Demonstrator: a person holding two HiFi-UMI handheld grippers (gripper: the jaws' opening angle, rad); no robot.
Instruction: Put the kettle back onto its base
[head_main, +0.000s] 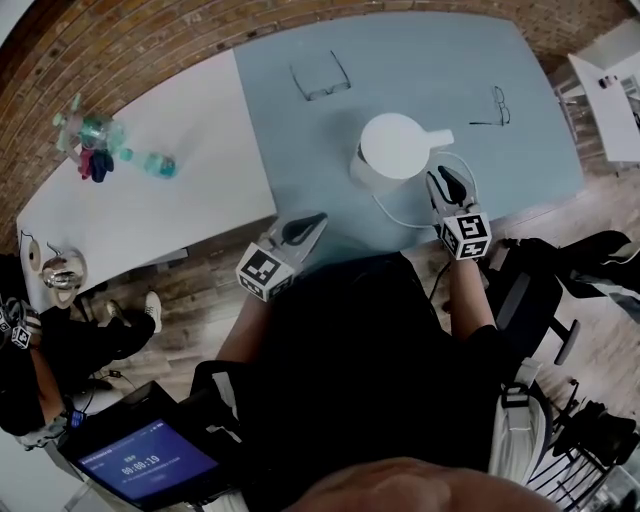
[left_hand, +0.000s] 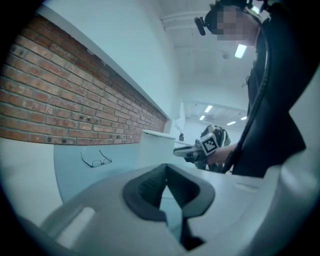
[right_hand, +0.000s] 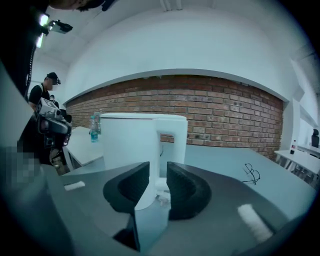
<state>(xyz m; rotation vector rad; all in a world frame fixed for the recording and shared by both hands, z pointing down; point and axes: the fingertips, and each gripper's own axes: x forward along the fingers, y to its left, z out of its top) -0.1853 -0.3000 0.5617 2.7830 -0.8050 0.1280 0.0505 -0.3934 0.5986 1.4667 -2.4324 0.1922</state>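
Two grippers: the right one is on the job, the left one is idle.
Kettle: the kettle (head_main: 398, 145) stands upright on the blue-grey desk (head_main: 420, 60), at about 1 o'clock from us in the head view.
Base: we can't pick out a separate base. A white cord (head_main: 395, 217) leaves the kettle's foot at about 6 o'clock and curls off toward 4, so we judge the base is under the kettle or right by it.
Key relation: the kettle lies at roughly 11 o'clock from the right gripper (head_main: 446, 178), just beside its tips. That gripper sits at the kettle's 5 o'clock.
Handle: the handle (right_hand: 175, 145) is a vertical bar on the kettle's 3 o'clock side in the head view. In the right gripper view it is dead ahead, a touch right of the gap line.
Long axis: vertical for both body and handle, so we'd want the jaws to close sideways across the bar.
Right gripper state: the gap is narrow and part open. The pads press on nothing we can see, and the handle's lower end shows through the gap.
Left gripper state: the left gripper (head_main: 316, 220) has its jaws together at the tips with nothing between them. The kettle is at 1–2 o'clock from it, near but clearly apart.
Nearer hand: right.
Our call: nudge the right gripper forward and slightly toward 1 o'clock to centre the bar before closing.
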